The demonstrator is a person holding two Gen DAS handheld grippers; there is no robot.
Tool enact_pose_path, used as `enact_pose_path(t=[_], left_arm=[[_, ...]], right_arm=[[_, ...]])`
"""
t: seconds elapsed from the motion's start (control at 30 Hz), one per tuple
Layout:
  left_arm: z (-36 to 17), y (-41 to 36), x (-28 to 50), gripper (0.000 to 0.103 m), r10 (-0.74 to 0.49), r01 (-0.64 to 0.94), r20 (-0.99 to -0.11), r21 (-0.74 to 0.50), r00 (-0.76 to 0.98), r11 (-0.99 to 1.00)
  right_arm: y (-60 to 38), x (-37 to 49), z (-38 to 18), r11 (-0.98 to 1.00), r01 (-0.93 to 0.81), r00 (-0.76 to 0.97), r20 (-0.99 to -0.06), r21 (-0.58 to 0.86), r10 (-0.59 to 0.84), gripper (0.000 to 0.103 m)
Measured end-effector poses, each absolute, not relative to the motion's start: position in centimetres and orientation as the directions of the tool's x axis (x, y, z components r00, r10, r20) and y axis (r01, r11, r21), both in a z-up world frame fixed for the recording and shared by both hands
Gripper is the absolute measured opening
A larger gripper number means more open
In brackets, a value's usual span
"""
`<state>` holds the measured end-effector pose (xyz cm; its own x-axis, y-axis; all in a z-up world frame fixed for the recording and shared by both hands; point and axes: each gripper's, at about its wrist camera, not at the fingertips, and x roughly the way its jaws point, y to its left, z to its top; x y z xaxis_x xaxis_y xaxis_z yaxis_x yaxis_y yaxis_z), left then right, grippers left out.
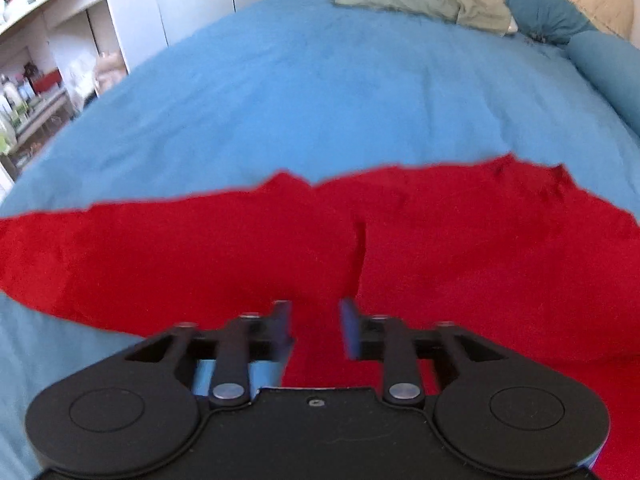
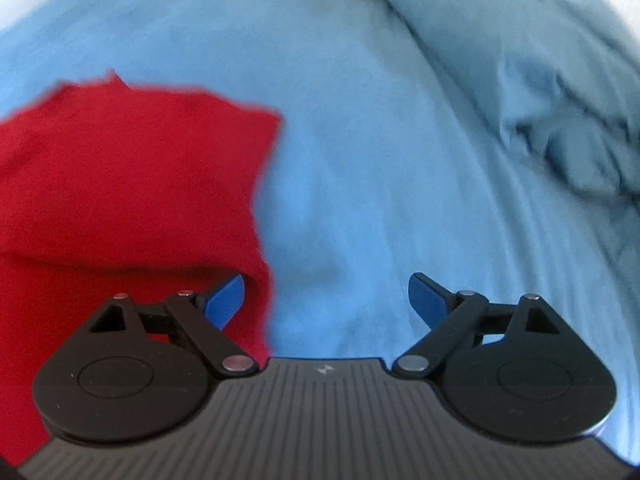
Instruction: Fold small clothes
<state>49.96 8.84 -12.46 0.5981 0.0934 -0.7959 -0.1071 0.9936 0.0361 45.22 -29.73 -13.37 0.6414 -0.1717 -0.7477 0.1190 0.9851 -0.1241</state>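
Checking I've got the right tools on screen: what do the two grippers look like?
Both are matte black with round side discs and silver-pinned linkage arms. The left gripper has a smooth plate with one centre screw; the right gripper has a ribbed grey plate with a small white logo. Finger pads are blue.

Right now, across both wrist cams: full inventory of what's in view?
red garment: 1, red, spread on the bed just ahead of both grippers
bedspread: 1, light blue, covers the bed under the garment
green pillow: 1, pale green, far end of the bed
blue pillow: 1, dark teal, far right by the headboard
bunched duvet: 1, light blue, right side of the bed
shelves: cluttered, white, far left; items too small to name
left gripper: 1, black, part-open over the garment, holding nothing
right gripper: 1, black with blue pads, open wide at the garment's right edge
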Motion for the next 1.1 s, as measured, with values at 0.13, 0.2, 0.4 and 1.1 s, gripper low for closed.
enact_pose_path(t=[0.13,0.2,0.4,1.1], left_arm=[[-10.7,6.6,51.1,0.067,0.017,-0.042,-0.758,-0.014,0.652,0.999],[-11.0,5.1,52.4,0.068,-0.034,0.002,-0.756,-0.043,0.653,0.999],[-13.5,1.9,55.0,0.068,-0.1,0.079,-0.792,-0.066,0.603,0.995],[-16.6,1.3,53.5,0.07,-0.099,0.108,-0.822,-0.046,0.56,0.993]], right_arm=[[-27.3,47.0,-12.7,0.996,0.047,0.692,-0.721,0.07,0.018,0.103],[-26.4,48.4,-14.6,0.995,0.038,0.679,-0.733,0.093,0.042,0.103],[-27.8,48.1,-19.1,0.991,0.081,0.596,-0.802,0.103,0.034,0.103],[-30.7,58.8,-19.0,0.994,0.03,0.636,-0.77,0.104,0.062,0.103]])
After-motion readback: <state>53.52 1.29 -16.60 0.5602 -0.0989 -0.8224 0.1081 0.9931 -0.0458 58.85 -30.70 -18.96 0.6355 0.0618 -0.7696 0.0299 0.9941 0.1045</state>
